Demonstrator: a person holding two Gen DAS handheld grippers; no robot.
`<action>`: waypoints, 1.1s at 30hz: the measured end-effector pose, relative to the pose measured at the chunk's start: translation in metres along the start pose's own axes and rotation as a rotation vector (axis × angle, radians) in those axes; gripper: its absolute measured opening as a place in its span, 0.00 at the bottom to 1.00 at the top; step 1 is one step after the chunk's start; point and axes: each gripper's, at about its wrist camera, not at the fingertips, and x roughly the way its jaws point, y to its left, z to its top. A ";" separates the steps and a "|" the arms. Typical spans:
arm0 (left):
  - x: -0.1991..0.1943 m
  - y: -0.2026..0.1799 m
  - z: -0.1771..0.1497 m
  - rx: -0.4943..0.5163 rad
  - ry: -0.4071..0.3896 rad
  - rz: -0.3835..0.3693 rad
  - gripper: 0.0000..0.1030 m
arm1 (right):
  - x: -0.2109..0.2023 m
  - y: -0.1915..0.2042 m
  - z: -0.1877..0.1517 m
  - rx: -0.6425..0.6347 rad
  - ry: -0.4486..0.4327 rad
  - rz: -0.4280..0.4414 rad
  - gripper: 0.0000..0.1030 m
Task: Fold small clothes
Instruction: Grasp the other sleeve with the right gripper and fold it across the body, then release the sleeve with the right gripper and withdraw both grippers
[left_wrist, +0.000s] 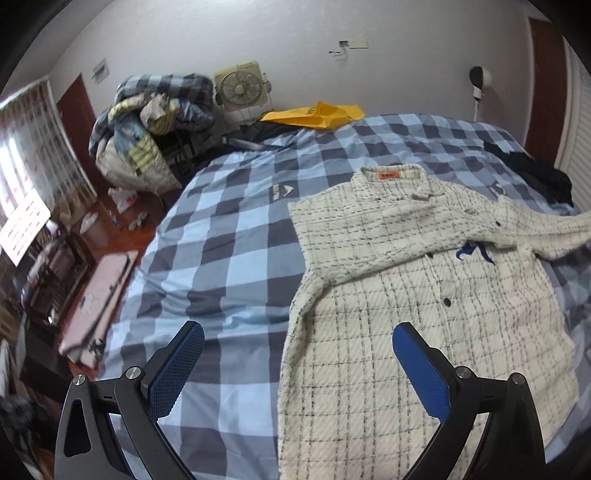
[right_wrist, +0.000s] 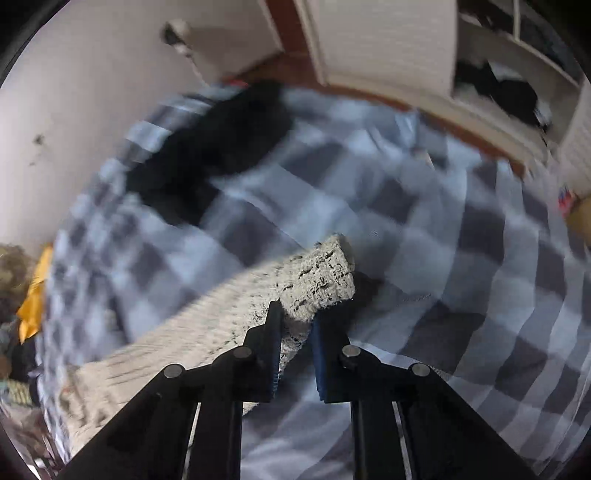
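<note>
On a checked bed (left_wrist: 236, 236), a cream shirt (left_wrist: 388, 295) lies flat — left tongs (left_wrist: 298, 334) wide, right tongs (right_wrist: 295, 314) pinching its sleeve (right_wrist: 317, 280); black clothes (right_wrist: 214, 155) beyond.

No legible text
The orange collar label (left_wrist: 388, 174) on the shirt (left_wrist: 406, 295) and the bedspread logo (left_wrist: 282, 192) are too small to read.
</note>
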 end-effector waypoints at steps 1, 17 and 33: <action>0.000 0.003 0.000 -0.014 0.001 -0.001 1.00 | -0.020 0.013 0.000 -0.024 -0.025 0.027 0.11; -0.018 0.049 -0.006 -0.164 -0.077 -0.020 1.00 | -0.120 0.387 -0.197 -0.634 -0.122 0.508 0.10; -0.002 0.063 -0.008 -0.196 -0.036 -0.053 1.00 | 0.146 0.475 -0.451 -0.679 0.697 0.540 0.48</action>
